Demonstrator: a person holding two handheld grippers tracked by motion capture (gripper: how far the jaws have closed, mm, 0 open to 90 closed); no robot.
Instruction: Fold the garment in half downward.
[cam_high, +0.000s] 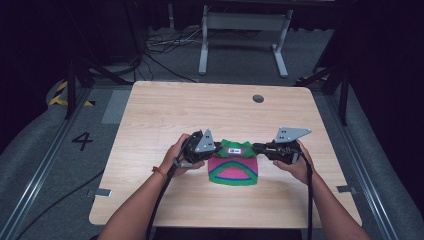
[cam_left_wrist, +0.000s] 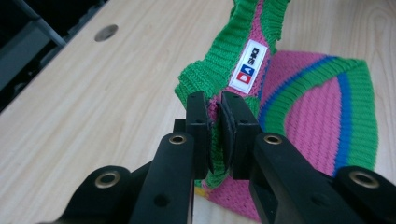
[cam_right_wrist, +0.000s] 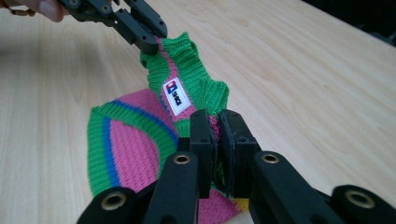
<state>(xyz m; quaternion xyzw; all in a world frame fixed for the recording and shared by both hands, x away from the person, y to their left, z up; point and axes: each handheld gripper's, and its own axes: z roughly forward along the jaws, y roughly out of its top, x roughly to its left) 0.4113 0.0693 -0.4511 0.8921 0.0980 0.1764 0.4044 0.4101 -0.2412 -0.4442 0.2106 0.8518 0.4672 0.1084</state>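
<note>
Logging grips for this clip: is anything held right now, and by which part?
Yes. Both grippers are shut on the sweater: left gripper and right gripper each pinch its green top edge, at opposite ends, either side of the label.

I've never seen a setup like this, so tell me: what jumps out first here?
A small knitted garment in pink, green and blue lies near the middle of the pale wooden table. The left gripper and right gripper, held in a person's hands, each pinch its green collar edge, near a white label.
</note>
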